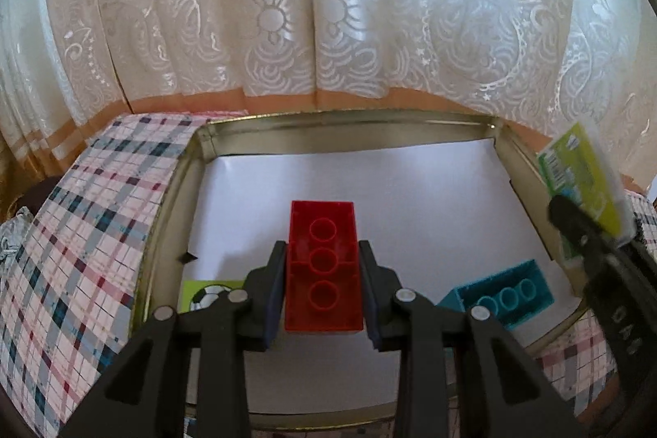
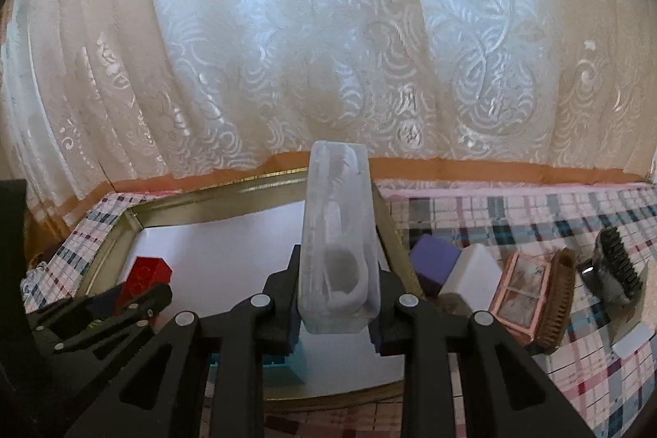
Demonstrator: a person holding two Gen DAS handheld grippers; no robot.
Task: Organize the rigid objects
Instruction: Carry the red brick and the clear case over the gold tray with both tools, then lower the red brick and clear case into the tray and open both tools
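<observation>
My left gripper (image 1: 322, 265) is shut on a red toy brick (image 1: 322, 265), studs-hollow side up, held over the white-lined metal tray (image 1: 410, 134). A teal brick (image 1: 503, 296) lies in the tray to its right. My right gripper (image 2: 336, 290) is shut on a clear plastic case (image 2: 337, 232) with a green printed card on its other side (image 1: 583, 183), held upright above the tray's right part (image 2: 205, 196). The red brick (image 2: 145, 274) and left gripper (image 2: 123, 306) show at left in the right wrist view.
A plaid cloth (image 1: 82, 232) covers the table. A green card with a football (image 1: 205, 294) lies in the tray's near left. Right of the tray sit a purple block (image 2: 435, 261), white block (image 2: 472, 269), pink framed box (image 2: 521, 294) and two brushes (image 2: 558, 298). A lace curtain (image 1: 328, 7) hangs behind.
</observation>
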